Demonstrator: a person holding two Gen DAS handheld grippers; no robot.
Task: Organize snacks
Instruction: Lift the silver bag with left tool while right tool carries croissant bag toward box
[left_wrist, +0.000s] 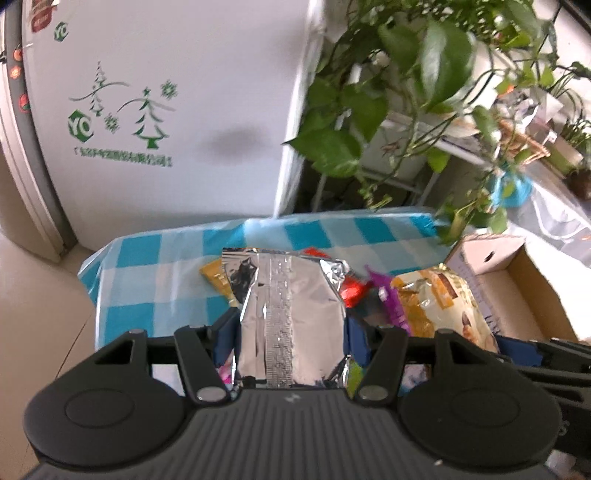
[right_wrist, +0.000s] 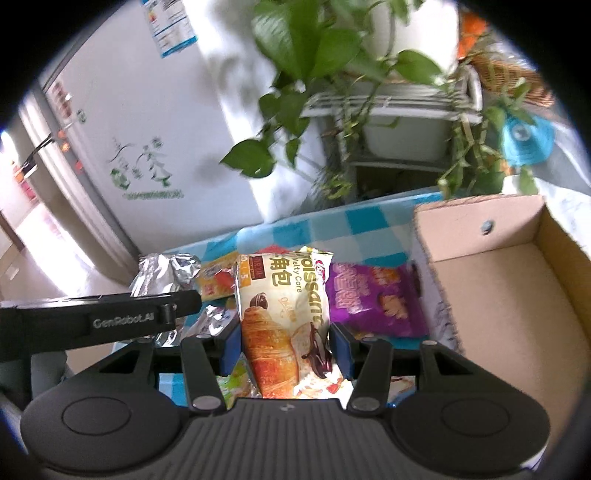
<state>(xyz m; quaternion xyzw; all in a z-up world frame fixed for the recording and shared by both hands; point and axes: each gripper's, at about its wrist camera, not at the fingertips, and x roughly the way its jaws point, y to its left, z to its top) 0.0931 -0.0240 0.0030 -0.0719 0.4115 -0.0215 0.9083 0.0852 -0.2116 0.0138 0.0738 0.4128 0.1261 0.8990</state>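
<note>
My left gripper (left_wrist: 290, 332) is shut on a silver foil snack pack (left_wrist: 290, 314), held up above the checked table. My right gripper (right_wrist: 286, 345) is shut on a croissant pack (right_wrist: 284, 317), cream and orange with a pastry picture, lifted over the snack pile. A purple snack bag (right_wrist: 373, 299) lies just right of it. Yellow and red packets (left_wrist: 214, 277) lie behind the foil pack. The croissant pack also shows in the left wrist view (left_wrist: 443, 299). The left gripper's body (right_wrist: 99, 321) and the foil pack (right_wrist: 162, 275) show at left in the right wrist view.
An open, empty cardboard box (right_wrist: 517, 295) stands at the right of the blue-and-white checked table (left_wrist: 147, 280). A white fridge (left_wrist: 166, 110) stands behind the table. Leafy potted plants (left_wrist: 424, 74) on a white rack hang over the far right.
</note>
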